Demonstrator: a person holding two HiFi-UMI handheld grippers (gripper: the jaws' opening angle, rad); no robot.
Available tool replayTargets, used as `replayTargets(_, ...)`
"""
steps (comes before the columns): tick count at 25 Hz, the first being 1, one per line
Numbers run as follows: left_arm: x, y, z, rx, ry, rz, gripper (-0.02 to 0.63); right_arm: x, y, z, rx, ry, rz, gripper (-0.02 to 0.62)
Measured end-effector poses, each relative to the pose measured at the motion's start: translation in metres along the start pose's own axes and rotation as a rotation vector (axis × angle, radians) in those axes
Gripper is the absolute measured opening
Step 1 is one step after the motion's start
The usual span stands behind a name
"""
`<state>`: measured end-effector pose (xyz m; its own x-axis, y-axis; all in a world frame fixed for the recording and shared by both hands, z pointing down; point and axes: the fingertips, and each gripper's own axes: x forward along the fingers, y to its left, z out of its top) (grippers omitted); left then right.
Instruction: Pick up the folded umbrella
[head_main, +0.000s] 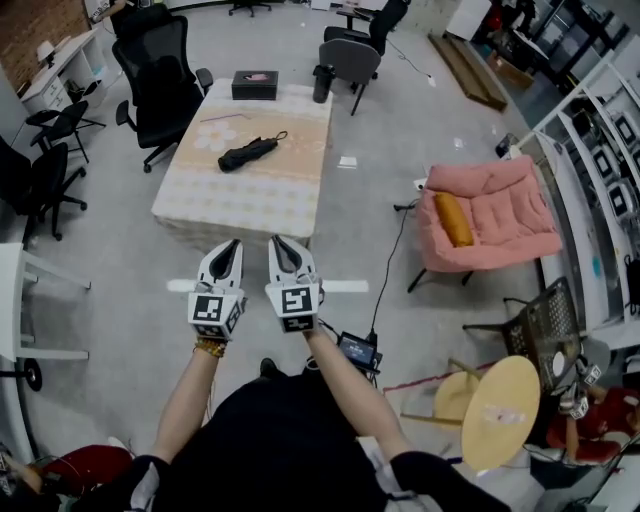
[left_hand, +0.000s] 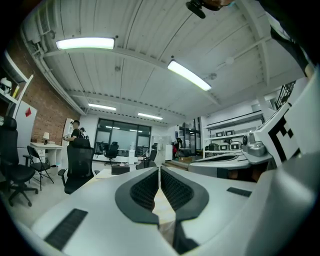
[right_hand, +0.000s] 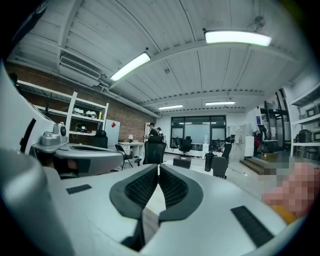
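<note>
Umbrella (head_main: 247, 153) is black, folded, and lies diagonally on the cloth-covered table (head_main: 200, 205), about mid-top and well apart from both tools. Only the head view shows it; in both gripper views the jaws block the tabletop, so I can't make it out there. Head view also has the left gripper (head_main: 230, 247) and right gripper (head_main: 281, 245) side by side, held just short of the table's near edge and pointing toward it. Jaw state reads from the gripper views: left pads are pressed together with nothing between them, and the right is the same, clenched and empty. A black box (head_main: 255, 85) sits at the table's far edge and a dark tumbler (head_main: 322, 83) at the far corner. The right gripper view catches both past its jaws; the left gripper view shows only the box. A black office chair (head_main: 160, 75) stands at the table's left and a grey chair (head_main: 352, 60) beyond the far corner. The head view alone shows the pink armchair (head_main: 490, 215) with an orange cushion (head_main: 453, 219) off to the right, and a round wooden stool (head_main: 500, 412) nearer the person. The gripper views alone show ceiling strip lights (right_hand: 237, 37), the brick wall (right_hand: 120, 122) and people standing at a desk (right_hand: 152, 129) far behind the table.
</note>
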<state>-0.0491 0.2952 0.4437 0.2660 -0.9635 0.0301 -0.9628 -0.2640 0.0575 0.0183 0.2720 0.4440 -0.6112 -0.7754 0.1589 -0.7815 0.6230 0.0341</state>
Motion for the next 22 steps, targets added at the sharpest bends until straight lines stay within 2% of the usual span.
replayTargets(3,0.012,-0.003,0.002,0.006,-0.006,-0.008,0.023,0.010,-0.008,-0.012,-0.065,-0.009,-0.007,0.018)
replayTargets(7,0.040,-0.009,0.003,0.020,-0.008,0.004,0.023,0.026,-0.021,-0.012,-0.067,-0.026,0.026,0.017)
replayTargets(13,0.095,-0.021,0.000,0.039,0.023,0.038,0.023,0.053,-0.074,0.000,0.012,-0.035,0.067,0.017)
replayTargets(22,0.155,-0.032,-0.008,0.051,0.057,0.067,0.023,0.081,-0.136,-0.005,0.024,-0.044,0.113,0.018)
